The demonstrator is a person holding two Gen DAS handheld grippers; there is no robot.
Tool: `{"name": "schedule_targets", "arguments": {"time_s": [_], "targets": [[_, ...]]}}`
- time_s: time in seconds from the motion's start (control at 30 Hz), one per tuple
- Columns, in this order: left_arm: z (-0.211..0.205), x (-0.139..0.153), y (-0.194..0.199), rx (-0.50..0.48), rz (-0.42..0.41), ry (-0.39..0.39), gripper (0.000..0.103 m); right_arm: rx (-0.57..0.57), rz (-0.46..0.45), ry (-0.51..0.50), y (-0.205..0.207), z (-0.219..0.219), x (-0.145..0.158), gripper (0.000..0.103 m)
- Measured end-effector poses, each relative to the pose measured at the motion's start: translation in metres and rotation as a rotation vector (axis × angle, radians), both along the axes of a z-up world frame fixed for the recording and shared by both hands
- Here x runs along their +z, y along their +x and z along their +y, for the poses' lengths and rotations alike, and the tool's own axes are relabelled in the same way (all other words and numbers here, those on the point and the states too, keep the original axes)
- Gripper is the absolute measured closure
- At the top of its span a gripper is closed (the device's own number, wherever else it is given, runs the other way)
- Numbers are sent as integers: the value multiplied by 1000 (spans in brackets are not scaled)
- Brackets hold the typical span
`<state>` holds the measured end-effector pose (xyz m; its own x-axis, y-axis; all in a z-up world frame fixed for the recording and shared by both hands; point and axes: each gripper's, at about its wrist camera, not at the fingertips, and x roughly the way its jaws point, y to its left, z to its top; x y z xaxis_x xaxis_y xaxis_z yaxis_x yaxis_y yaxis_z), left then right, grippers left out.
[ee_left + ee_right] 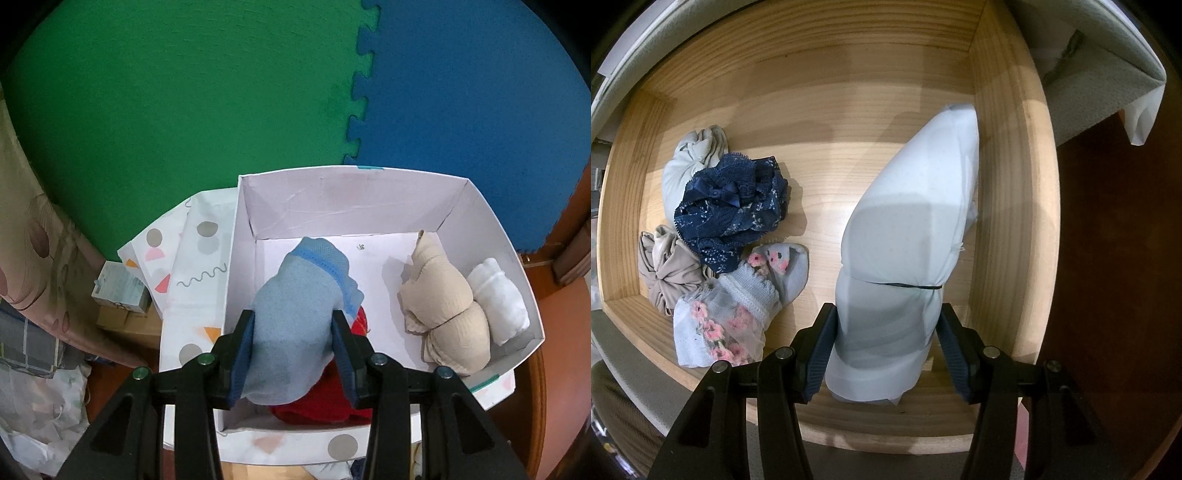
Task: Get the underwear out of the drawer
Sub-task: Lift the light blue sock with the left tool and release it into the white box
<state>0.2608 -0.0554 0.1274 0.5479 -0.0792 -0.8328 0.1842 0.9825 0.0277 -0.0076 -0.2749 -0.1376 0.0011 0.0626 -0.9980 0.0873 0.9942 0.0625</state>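
Note:
In the left wrist view my left gripper [291,325] is shut on a rolled light blue underwear [295,325] with a brighter blue band. It hangs over a white cardboard box [354,192], just above a red garment [325,402] lying in the box. In the right wrist view my right gripper [886,321] points down into a wooden drawer [827,118]. Its pads press both sides of a long pale blue rolled bundle [908,229] tied with a thin dark band, at the drawer's right side.
The box also holds a beige roll [443,310] and a white roll [498,299] at its right. At the drawer's left lie a pale grey piece [690,166], navy lace underwear [735,206], a taupe piece [668,273] and a floral pale blue piece [738,306]. Green and blue floor mats [184,92] lie beyond the box.

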Motion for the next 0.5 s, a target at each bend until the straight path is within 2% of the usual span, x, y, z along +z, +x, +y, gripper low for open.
{"name": "schedule_targets", "arguments": {"time_s": [0.3, 0.43, 0.5], "targets": [[3, 3, -2, -8, 24, 2, 54, -1, 3, -5, 0, 1, 0, 50], [7, 11, -6, -13, 39, -12, 46, -4, 4, -8, 1, 4, 0, 49], [11, 16, -10, -15, 40, -16, 46, -5, 5, -10, 1, 3, -2, 49]]}}
